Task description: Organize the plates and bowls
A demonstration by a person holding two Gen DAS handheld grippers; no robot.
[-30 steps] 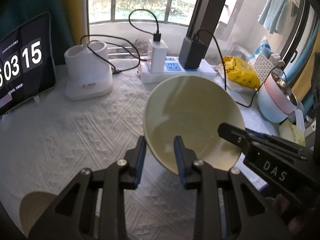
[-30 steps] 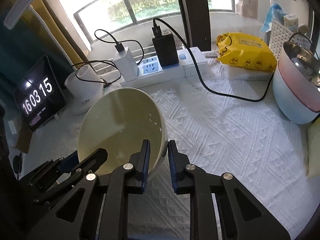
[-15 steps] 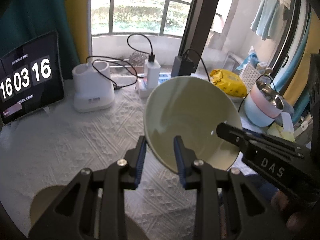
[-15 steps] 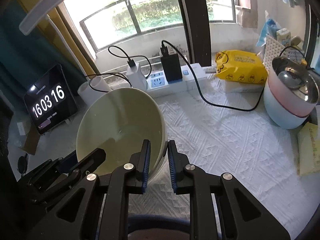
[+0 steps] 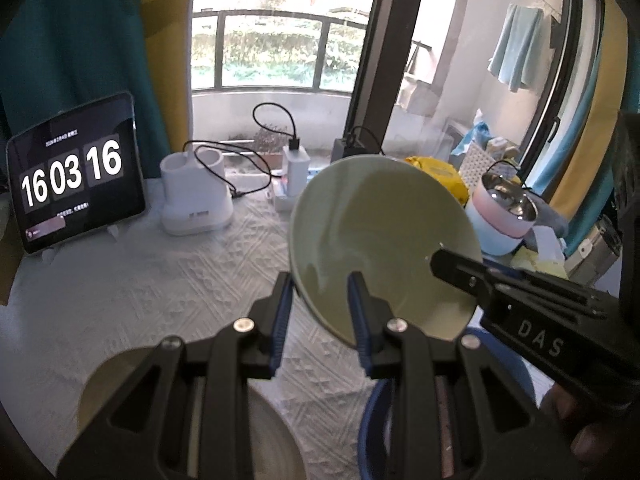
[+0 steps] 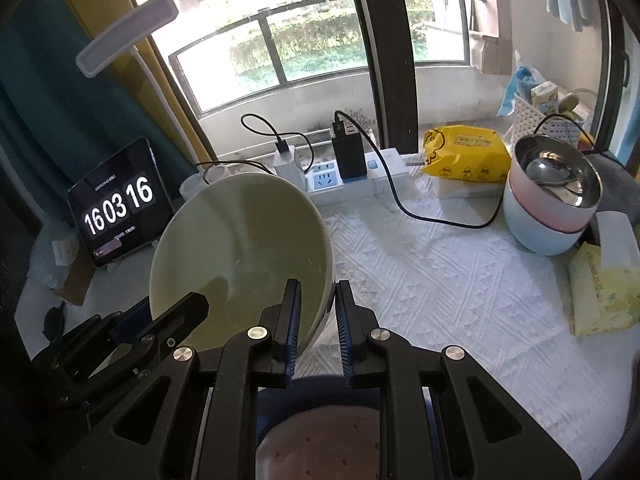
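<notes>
White quilted cloth covers the tabletop (image 6: 440, 280), and it now sits lower beneath your fingers than a second ago: both hands have lifted together. That puts the pale green bowl (image 5: 380, 240) clear of the cloth, tilted with its inside facing you, so it looks ready to carry toward a stack. Directly below your fingers wait a blue dish (image 5: 372, 420) and a speckled pink dish (image 6: 320, 440); a cream plate (image 5: 268, 440) lies under the left fingers. Your left gripper (image 5: 320, 312) is clamped across the bowl's near rim. Your right gripper (image 6: 316, 316) pinches the opposite rim, one pad inside and one outside.
</notes>
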